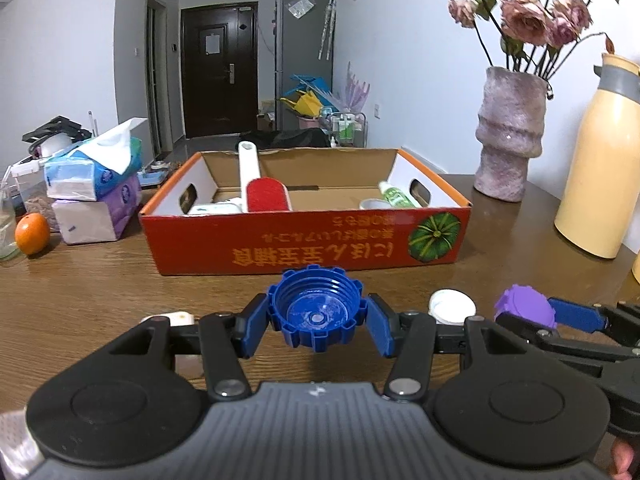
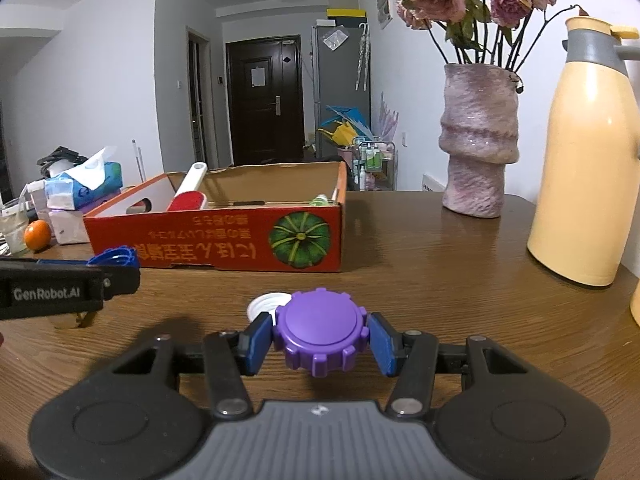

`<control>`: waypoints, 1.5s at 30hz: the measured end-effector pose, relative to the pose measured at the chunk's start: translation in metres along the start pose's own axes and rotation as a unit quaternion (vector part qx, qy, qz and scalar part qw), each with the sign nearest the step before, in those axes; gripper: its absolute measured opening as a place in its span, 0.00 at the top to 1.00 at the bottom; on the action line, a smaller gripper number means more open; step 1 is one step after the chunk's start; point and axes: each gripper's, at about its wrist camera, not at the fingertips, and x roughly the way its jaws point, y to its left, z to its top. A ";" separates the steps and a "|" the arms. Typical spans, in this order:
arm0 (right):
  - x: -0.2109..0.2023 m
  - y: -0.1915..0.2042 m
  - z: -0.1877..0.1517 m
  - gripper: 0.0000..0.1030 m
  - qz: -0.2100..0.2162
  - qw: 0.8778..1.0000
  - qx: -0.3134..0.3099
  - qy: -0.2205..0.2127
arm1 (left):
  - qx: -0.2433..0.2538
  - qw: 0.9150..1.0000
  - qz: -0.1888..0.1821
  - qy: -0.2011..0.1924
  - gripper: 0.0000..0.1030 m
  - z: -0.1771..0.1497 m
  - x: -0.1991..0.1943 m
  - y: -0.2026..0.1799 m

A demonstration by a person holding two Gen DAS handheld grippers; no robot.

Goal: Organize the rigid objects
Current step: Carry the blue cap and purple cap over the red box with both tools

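Wooden worktop [image 2: 440, 264], hallway door behind. Left tongs [image 1: 318, 316] clamped on blue cap [image 1: 316, 306], hollow side up; right tongs [image 2: 322, 334] clamped on purple cap [image 2: 322, 330], top up. Red cardboard box [image 1: 304, 240] lies straight ahead of both, nearer the left.

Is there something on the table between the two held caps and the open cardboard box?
Nothing visible blocks the way. The blue cap and purple cap have only bare table ahead, up to the box's near wall. A white lid lies just beyond the purple cap, low and flat.
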 end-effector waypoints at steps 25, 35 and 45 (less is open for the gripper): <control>0.016 0.048 0.017 0.50 0.012 0.999 0.017 -0.033 | -0.025 0.999 0.025 -0.033 0.48 0.019 -0.004 0.031; 0.025 0.051 0.028 0.50 0.016 0.998 0.020 -0.050 | -0.034 0.998 0.037 -0.041 0.48 0.029 0.007 0.038; 0.038 0.054 0.041 0.50 0.018 0.997 0.020 -0.067 | -0.044 0.997 0.041 -0.045 0.48 0.041 0.022 0.041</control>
